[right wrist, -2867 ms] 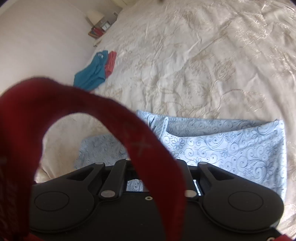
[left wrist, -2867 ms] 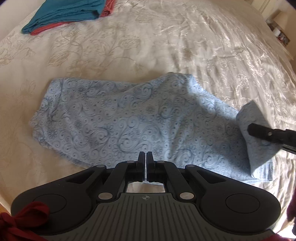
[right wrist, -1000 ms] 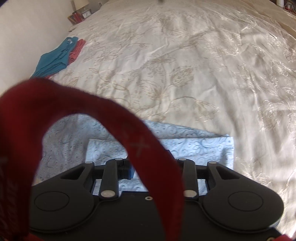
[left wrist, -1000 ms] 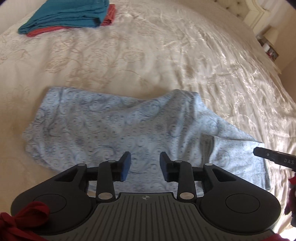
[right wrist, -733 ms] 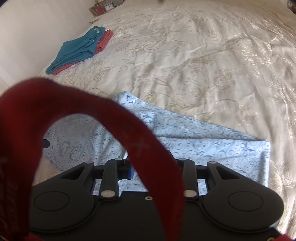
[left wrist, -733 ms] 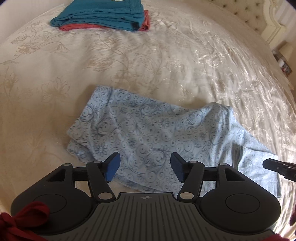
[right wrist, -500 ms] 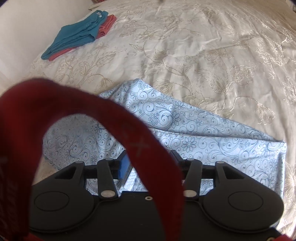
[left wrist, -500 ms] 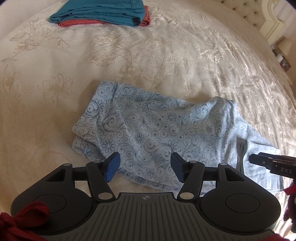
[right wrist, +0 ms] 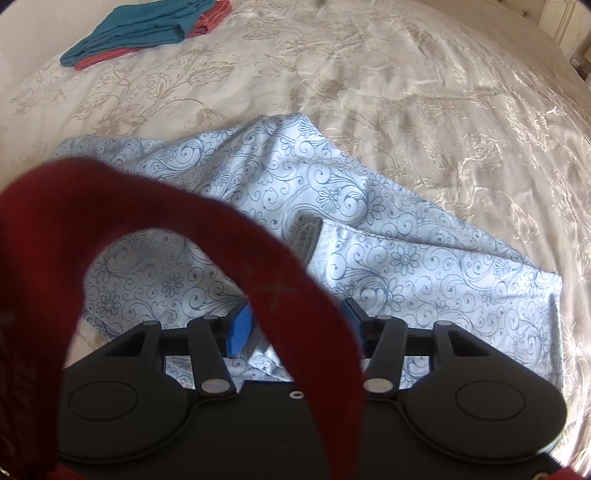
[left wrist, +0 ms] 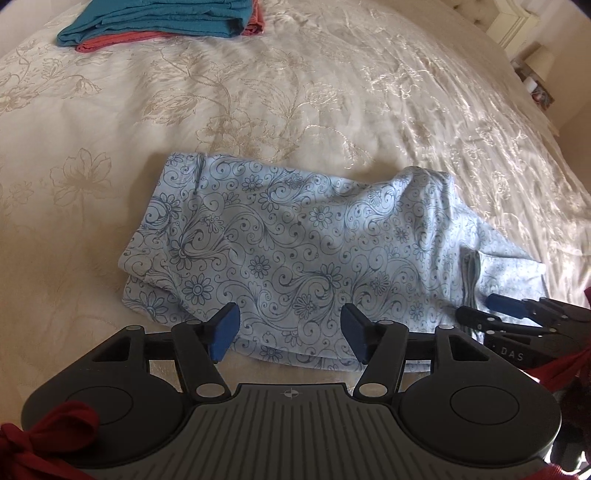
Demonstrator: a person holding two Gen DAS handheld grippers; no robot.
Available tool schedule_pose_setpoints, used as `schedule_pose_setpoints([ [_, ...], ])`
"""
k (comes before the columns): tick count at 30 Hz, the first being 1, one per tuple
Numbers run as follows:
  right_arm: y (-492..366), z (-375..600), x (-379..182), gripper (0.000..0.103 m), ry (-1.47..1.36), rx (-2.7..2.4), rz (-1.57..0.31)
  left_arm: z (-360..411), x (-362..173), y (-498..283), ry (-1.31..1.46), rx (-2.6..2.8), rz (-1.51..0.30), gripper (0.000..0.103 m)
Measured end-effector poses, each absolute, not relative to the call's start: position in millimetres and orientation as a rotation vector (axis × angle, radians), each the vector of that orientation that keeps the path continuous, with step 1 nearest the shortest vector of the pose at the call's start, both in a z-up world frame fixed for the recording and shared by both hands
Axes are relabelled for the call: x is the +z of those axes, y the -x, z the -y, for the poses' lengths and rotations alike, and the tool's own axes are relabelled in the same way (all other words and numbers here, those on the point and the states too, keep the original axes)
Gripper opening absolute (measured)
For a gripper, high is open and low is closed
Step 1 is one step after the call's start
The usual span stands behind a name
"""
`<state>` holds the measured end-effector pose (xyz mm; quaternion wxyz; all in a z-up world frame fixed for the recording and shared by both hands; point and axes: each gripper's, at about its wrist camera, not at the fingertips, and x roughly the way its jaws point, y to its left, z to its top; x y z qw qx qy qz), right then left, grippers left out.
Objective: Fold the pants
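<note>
Light blue pants (left wrist: 295,243) with a dark swirl and flower print lie folded and a little rumpled on the cream bedspread (left wrist: 258,92). My left gripper (left wrist: 290,334) is open and empty, just above the near edge of the pants. My right gripper (right wrist: 295,323) is open and empty over the near right part of the pants (right wrist: 388,258); a red strap (right wrist: 221,258) hides much of that view. The right gripper also shows at the right edge of the left wrist view (left wrist: 517,317).
A folded teal garment (left wrist: 159,18) lies on a folded coral one (left wrist: 122,40) at the far left of the bed; the stack also shows in the right wrist view (right wrist: 147,27). A nightstand with a lamp (left wrist: 535,70) stands beyond the bed's far right edge.
Both grippers were shut on the pants 2.9 s ago, the right one holding a leg end up. That end now lies folded over, both grippers have opened, and both views have shifted over the pants.
</note>
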<state>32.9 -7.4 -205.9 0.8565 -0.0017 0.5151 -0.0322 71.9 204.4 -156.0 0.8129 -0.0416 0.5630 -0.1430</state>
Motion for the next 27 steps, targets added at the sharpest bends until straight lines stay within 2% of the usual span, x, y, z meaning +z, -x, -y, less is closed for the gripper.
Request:
schedule_pose_setpoints([
  [5, -28, 18, -200, 0.052, -0.028, -0.140, -1.082, -202, -157, -73, 0.090, -0.325, -1.203, 0.058],
  [13, -33, -4, -207, 0.052, 0.021, -0.097, -1.083, -201, -156, -73, 0.089, -0.342, -1.197, 0.058],
  [15, -34, 1, -208, 0.025, -0.011, -0.113, -1.083, -204, -154, -72, 0.093, -0.338, -1.191, 0.058],
  [16, -34, 6, -206, 0.016, -0.037, -0.128, -1.083, -206, -153, -72, 0.095, -0.335, -1.188, 0.058],
  [23, -20, 20, -155, 0.016, -0.178, -0.115, -0.958, -219, -150, -72, 0.104, -0.308, -1.178, 0.058],
  [27, -35, -2, -157, 0.017, -0.156, -0.038, -0.963, -220, -151, -73, 0.111, -0.304, -1.179, 0.058],
])
